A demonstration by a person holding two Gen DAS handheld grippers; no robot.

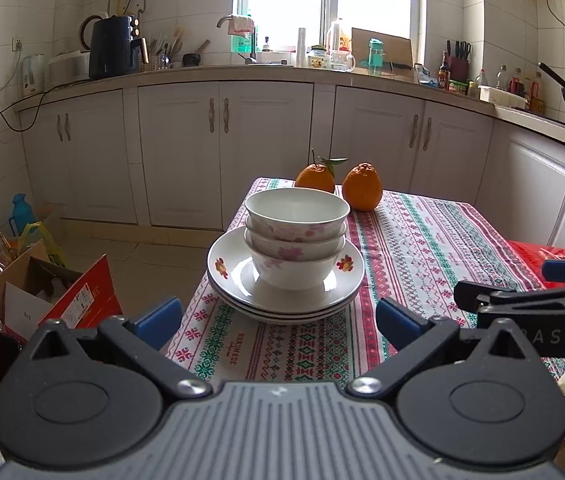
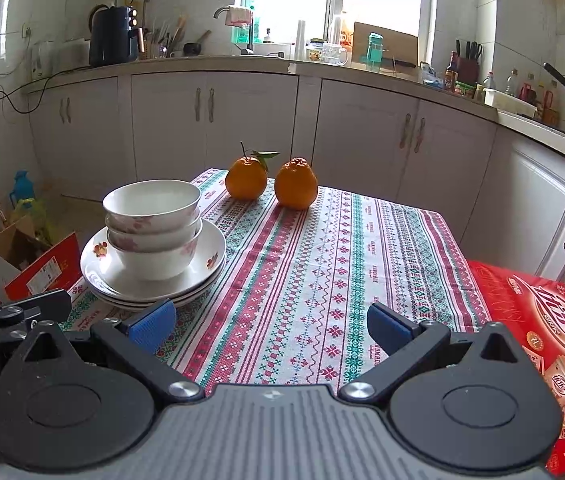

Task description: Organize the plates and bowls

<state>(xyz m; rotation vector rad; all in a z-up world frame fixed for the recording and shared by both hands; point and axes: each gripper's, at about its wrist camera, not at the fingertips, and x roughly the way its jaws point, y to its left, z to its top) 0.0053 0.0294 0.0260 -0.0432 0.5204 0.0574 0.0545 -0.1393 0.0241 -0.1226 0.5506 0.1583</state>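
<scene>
Closest to the lens, the left gripper [image 1: 278,322] has its blue-padded jaws spread wide and released, holding nothing, low over the near edge of the desk [image 1: 422,240], which wears a red, green and white patterned cloth. The right gripper [image 2: 270,326] is likewise spread apart and empty, just beside it. Ahead stand three nested white bowls [image 1: 296,236] with pink flowers, resting on a stack of white plates [image 1: 226,276] near the desk's left edge. Two oranges [image 2: 272,182] sit at the far edge. A red box [image 2: 542,320] lies to the right.
</scene>
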